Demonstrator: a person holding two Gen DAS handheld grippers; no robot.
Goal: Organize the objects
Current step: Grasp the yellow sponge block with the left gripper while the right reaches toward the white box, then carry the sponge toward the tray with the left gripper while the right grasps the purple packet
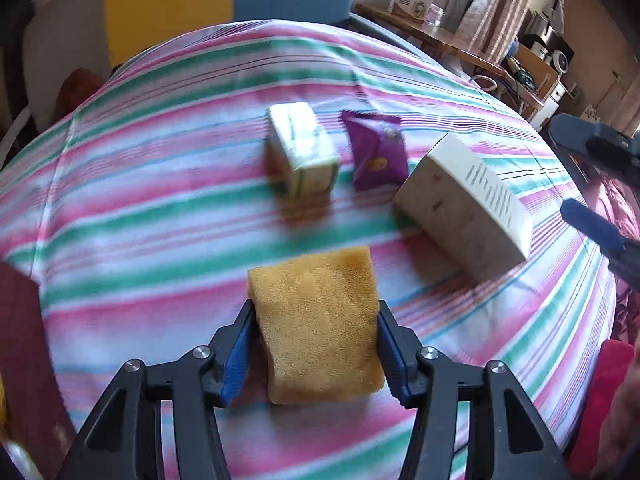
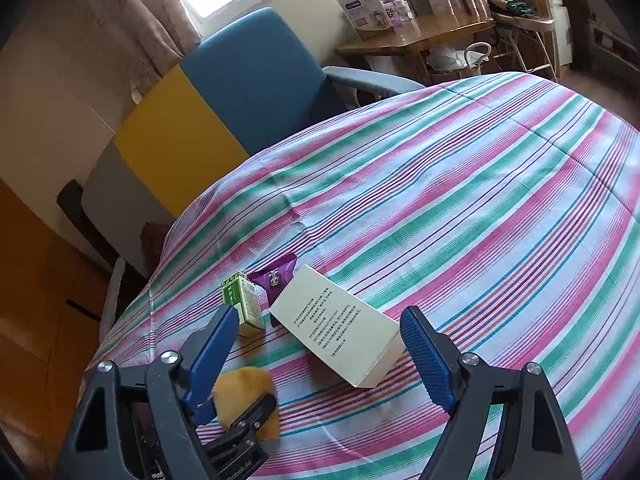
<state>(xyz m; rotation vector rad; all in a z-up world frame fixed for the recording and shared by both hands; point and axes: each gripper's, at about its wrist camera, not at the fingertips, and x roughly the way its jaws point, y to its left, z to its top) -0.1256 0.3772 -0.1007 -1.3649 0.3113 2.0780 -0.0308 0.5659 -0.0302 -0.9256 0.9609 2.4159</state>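
One sponge, two boxes, one sachet lying on cloth; my left gripper is clamping the sponge, right gripper hanging apart.

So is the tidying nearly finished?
Hard to say. The small green box, purple packet and white box sit together on the striped cloth. The left gripper has the yellow sponge between its fingers. The right gripper is open.

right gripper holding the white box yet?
No. In the right wrist view the right gripper stands wide open, its blue fingers clear of the white box, which lies on the striped cloth.
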